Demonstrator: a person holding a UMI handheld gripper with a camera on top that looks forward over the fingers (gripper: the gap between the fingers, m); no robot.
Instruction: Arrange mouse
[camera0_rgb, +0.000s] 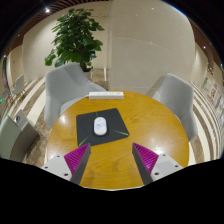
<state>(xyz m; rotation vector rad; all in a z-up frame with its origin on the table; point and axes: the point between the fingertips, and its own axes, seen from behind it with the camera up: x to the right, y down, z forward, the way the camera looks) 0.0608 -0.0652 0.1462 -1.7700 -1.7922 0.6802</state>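
**Mouse on mat, ahead of spread fingers, not gripped**

Small white oval computer mouse (99, 125) sits on a dark grey rectangular mouse mat (103, 124), roughly mid-mat, long axis pointing away from the camera. Mat lies flat on the round wooden table with an orange-brown top (150, 118), slightly left of the table's centre, and is skewed a little relative to the view.

Mouse vs. gripper (112, 158): mouse is beyond the fingertips, well clear, no contact. It lines up with the gap between the fingers, biased toward the left one. Fingers are spread wide, nothing between them but bare tabletop and the near edge of the mat. Magenta ribbed pads (77, 156) visible on both inner faces. Gripper hovers above the table's near edge, looking down and forward at the mat.

Further out: a flat white rectangular object (105, 94) lies on the table's far edge, just past the mat; cannot tell what it is. Grey moulded chairs around the table: one far left (66, 88), one right (172, 94), part of another near left (14, 132). Behind the far-left chair, a tall green leafy potted plant (77, 36). Backdrop is a curved light-coloured wall and pale glossy floor.
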